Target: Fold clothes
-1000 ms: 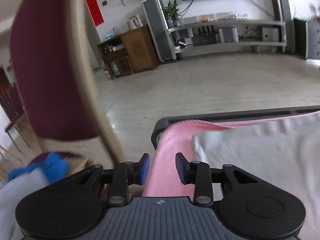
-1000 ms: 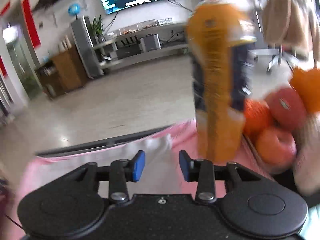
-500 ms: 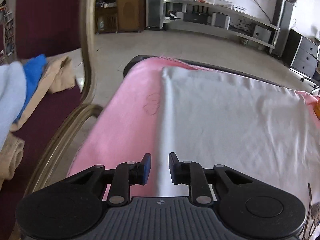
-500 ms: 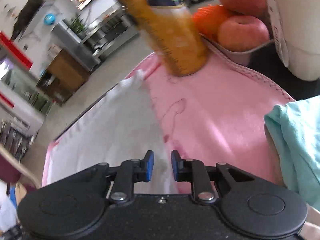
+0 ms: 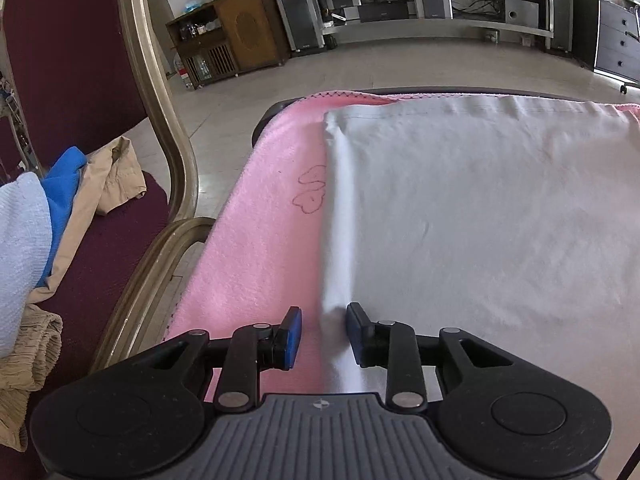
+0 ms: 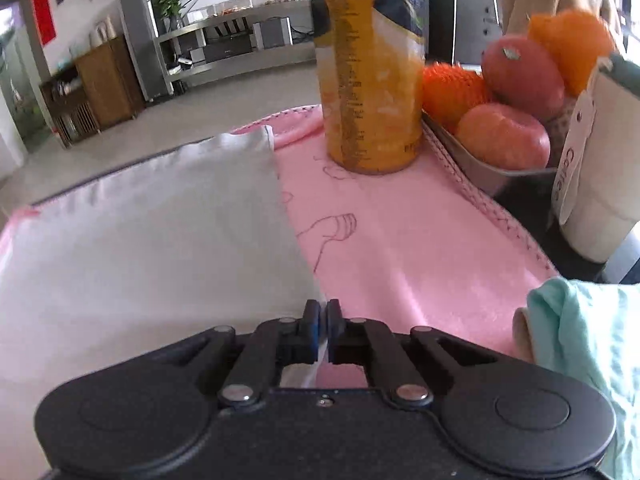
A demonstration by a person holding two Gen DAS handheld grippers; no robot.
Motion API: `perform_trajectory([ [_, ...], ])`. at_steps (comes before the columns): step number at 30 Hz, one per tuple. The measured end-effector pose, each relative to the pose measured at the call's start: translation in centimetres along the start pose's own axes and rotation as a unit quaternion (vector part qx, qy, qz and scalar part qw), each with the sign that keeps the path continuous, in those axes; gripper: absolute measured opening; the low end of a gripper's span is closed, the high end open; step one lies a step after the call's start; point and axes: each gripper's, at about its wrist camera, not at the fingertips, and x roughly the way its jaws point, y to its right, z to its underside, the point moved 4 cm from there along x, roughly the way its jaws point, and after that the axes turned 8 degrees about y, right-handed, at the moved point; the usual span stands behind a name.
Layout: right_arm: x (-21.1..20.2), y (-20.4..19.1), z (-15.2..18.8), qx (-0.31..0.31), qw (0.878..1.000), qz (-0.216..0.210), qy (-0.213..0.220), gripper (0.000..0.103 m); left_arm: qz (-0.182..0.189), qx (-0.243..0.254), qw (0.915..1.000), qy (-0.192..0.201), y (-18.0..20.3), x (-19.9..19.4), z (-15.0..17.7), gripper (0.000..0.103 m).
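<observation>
Right claw [image 6: 322,318] now pinching garment [image 6: 160,240].

A pink towel [image 5: 260,248] with faint line drawings covers the worktop [image 5: 268,114]. On it, in the right wrist view, stands a tall orange drink bottle [image 6: 370,80], upright, just beside a metal tray [image 6: 492,170] of apples [image 6: 504,140] and oranges [image 6: 452,90]. A white cup [image 6: 596,184] stands near the tray, and a mint-green cloth [image 6: 592,340] lies at the towel's near right edge. Left of the worktop, a maroon chair [image 5: 72,60] with a gilt frame carries a heap of beige, blue and pale-blue garments [image 5: 48,216]. A wooden cabinet [image 5: 228,40] and a long grey shelf [image 5: 432,0] stand along the far wall.
</observation>
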Motion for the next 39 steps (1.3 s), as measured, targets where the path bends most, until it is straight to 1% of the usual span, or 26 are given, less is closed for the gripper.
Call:
perform_trajectory([
  [2, -0.6, -0.3, -0.2, -0.001, 1.0, -0.006, -0.003, 0.012, -0.005, 0.001, 1.0, 0.004, 0.0, -0.4, 0.2, 0.034],
  [3, -1.2, 0.1, -0.3, 0.011, 1.0, -0.011, -0.005, 0.015, -0.008, -0.008, 0.9999, 0.003, -0.4, -0.8, 0.2, 0.033],
  [5, -2.9, 1.2, -0.7, 0.046, 0.999, -0.017, -0.009, 0.017, -0.018, -0.029, 0.9993, 0.015, -1.7, -2.8, -0.3, 0.032],
  [7, -5.4, 2.5, -1.2, 0.081, 0.996, -0.033, -0.004, 0.02, -0.026, -0.04, 0.9978, 0.045, -2.7, -5.5, -1.1, 0.032],
  [8, -6.8, 3.0, -1.7, 0.1, 0.994, -0.045, 0.003, 0.025, -0.029, -0.049, 0.9961, 0.067, -3.3, -7.3, -1.4, 0.032],
  [9, -8.2, 3.5, -2.0, 0.121, 0.991, -0.057, 0.011, 0.03, -0.026, -0.061, 0.9945, 0.082, -3.7, -8.8, -1.3, 0.032],
  [10, -9.7, 4.1, -2.0, 0.143, 0.987, -0.07, 0.02, 0.032, -0.022, -0.073, 0.9926, 0.095, -4.0, -10.2, -1.1, 0.032],
  [12, -12.5, 5.0, -1.9, 0.185, 0.977, -0.098, 0.035, 0.038, 0.007, -0.098, 0.9903, 0.098, -4.2, -12.0, 0.2, 0.032],
  [14, -13.8, 5.5, -1.2, 0.21, 0.969, -0.126, 0.036, 0.04, 0.038, -0.116, 0.9884, 0.091, -4.1, -13.0, 1.5, 0.032],
  [16, -13.3, 5.5, -0.4, 0.219, 0.965, -0.14, 0.021, 0.041, 0.053, -0.109, 0.9898, 0.075, -3.2, -12.3, 1.9, 0.032],
  [18, -11.5, 5.1, 0.3, 0.218, 0.966, -0.14, 0.0, 0.041, 0.056, -0.093, 0.9918, 0.066, -2.1, -11.0, 1.8, 0.032],
  [19, -10.4, 4.9, 0.7, 0.216, 0.967, -0.137, -0.012, 0.039, 0.058, -0.094, 0.9919, 0.062, -1.8, -10.3, 1.8, 0.032],
  [20, -9.4, 4.6, 1.0, 0.213, 0.968, -0.133, -0.023, 0.031, 0.065, -0.098, 0.9914, 0.057, -1.3, -9.4, 1.8, 0.032],
  [21, -8.5, 4.1, 1.2, 0.209, 0.968, -0.133, -0.03, 0.021, 0.067, -0.099, 0.9913, 0.054, -1.0, -8.7, 1.6, 0.031],
  [22, -7.6, 3.6, 1.3, 0.206, 0.967, -0.145, -0.034, 0.019, 0.068, -0.099, 0.9914, 0.052, -0.6, -7.9, 1.5, 0.031],
  [24, -6.2, 2.1, 1.5, 0.203, 0.961, -0.184, -0.042, 0.019, 0.063, -0.086, 0.9931, 0.047, 0.2, -6.7, 1.7, 0.03],
  [26, -5.0, 0.6, 1.9, 0.207, 0.949, -0.232, -0.062, 0.02, 0.058, -0.073, 0.9951, 0.034, 0.6, -5.8, 2.4, 0.03],
  [28, -3.7, -0.6, 2.7, 0.21, 0.935, -0.267, -0.099, 0.02, 0.05, -0.067, 0.9964, 0.015, 0.7, -5.0, 3.0, 0.031],
  [29, -3.1, -1.0, 3.1, 0.202, 0.936, -0.265, -0.118, 0.02, 0.027, -0.059, 0.9979, 0.005, 0.5, -4.6, 3.2, 0.03],
  [30, -2.6, -1.0, 3.5, 0.187, 0.941, -0.252, -0.127, 0.011, 0.004, -0.055, 0.9985, -0.001, 0.1, -4.3, 3.4, 0.03],
  [31, -2.3, -0.4, 3.6, 0.178, 0.947, -0.239, -0.124, 0.008, -0.018, -0.052, 0.9985, -0.006, -0.3, -4.1, 3.7, 0.037],
  [32, -2.1, 0.5, 3.4, 0.183, 0.95, -0.223, -0.119, 0.0, -0.02, -0.057, 0.9981, -0.009, -0.7, -4.1, 3.8, 0.037],
  [34, -2.4, 3.4, 3.2, 0.218, 0.955, -0.173, -0.102, 0.0, -0.017, -0.071, 0.9972, -0.015, -1.6, -4.2, 4.0, 0.037],
  [36, -3.0, 6.1, 3.1, 0.25, 0.957, -0.122, -0.084, 0.0, -0.027, -0.063, 0.9976, -0.012, -1.7, -4.4, 4.2, 0.038],
  [38, -3.9, 7.8, 3.4, 0.264, 0.958, -0.079, -0.076, 0.0, -0.029, -0.068, 0.9973, -0.006, -2.1, -5.0, 4.4, 0.038],
  [39, -4.5, 8.3, 3.5, 0.26, 0.961, -0.059, -0.07, 0.0, -0.028, -0.073, 0.9969, -0.003, -2.3, -5.3, 4.5, 0.036],
])
